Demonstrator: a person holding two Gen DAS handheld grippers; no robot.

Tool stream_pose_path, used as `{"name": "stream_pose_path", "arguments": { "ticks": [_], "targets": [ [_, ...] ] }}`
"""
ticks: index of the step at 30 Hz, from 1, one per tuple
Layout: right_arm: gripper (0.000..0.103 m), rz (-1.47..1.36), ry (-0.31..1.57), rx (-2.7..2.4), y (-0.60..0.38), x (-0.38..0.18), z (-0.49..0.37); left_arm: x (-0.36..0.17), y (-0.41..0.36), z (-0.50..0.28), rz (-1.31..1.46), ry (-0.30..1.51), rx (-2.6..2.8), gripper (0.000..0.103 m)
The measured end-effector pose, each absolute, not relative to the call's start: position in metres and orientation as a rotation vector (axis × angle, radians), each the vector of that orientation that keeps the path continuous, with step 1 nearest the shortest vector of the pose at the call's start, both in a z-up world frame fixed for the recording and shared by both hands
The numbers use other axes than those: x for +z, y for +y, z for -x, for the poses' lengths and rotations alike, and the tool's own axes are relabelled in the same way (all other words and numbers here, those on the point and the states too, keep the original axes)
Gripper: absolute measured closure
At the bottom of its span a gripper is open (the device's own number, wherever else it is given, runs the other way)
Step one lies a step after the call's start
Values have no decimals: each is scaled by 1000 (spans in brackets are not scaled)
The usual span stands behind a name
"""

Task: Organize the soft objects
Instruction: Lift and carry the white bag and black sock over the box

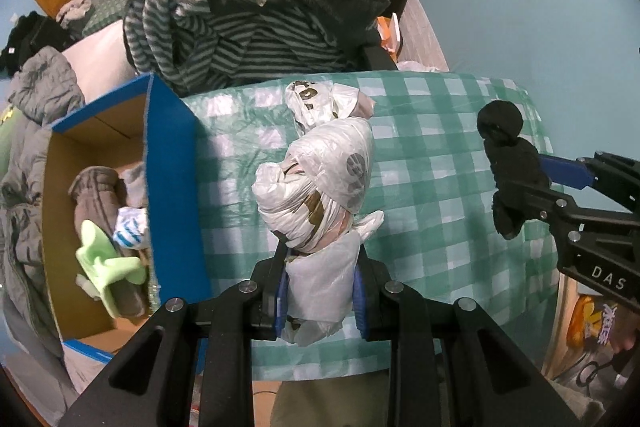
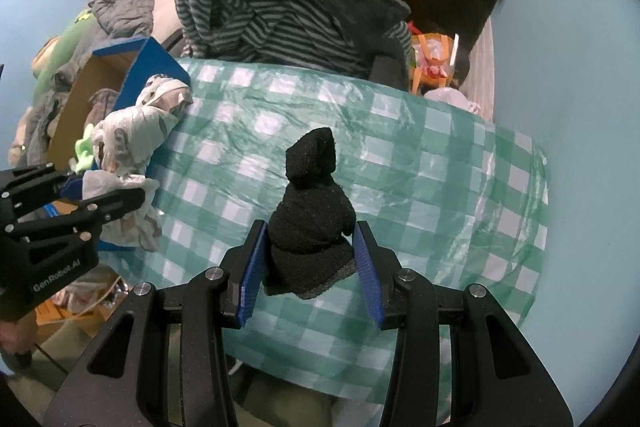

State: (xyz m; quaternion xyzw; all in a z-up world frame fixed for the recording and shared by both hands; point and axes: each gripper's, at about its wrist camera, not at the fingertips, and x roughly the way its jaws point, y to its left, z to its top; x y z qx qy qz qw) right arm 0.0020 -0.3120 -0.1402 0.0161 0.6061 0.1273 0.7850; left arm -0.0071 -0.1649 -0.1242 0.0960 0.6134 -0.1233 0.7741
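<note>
My left gripper is shut on a crumpled white plastic bag bundle and holds it over the green checked tablecloth, just right of the blue cardboard box. The same bundle shows in the right wrist view beside the box, with the left gripper on it. My right gripper is shut on a rolled black sock, held above the cloth. In the left wrist view the sock and right gripper are at the right.
The box holds a brown garment, a light green item and a blue-and-white sock. A pile of striped and dark fleece clothes lies behind the table. Grey clothing hangs left of the box. An orange-trimmed bag sits at the back right.
</note>
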Motion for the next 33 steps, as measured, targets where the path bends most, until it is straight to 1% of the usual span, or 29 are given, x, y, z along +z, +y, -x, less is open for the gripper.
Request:
{"name": "stream_pose_path", "arguments": {
  "ticks": [12, 33],
  "targets": [
    [60, -20, 1271, 320, -266, -116, -1, -115, -119, 10, -171, 1327, -236, 77],
    [60, 41, 1255, 432, -176, -102, -24, -101, -32, 1, -99, 1321, -151, 77]
  ]
}}
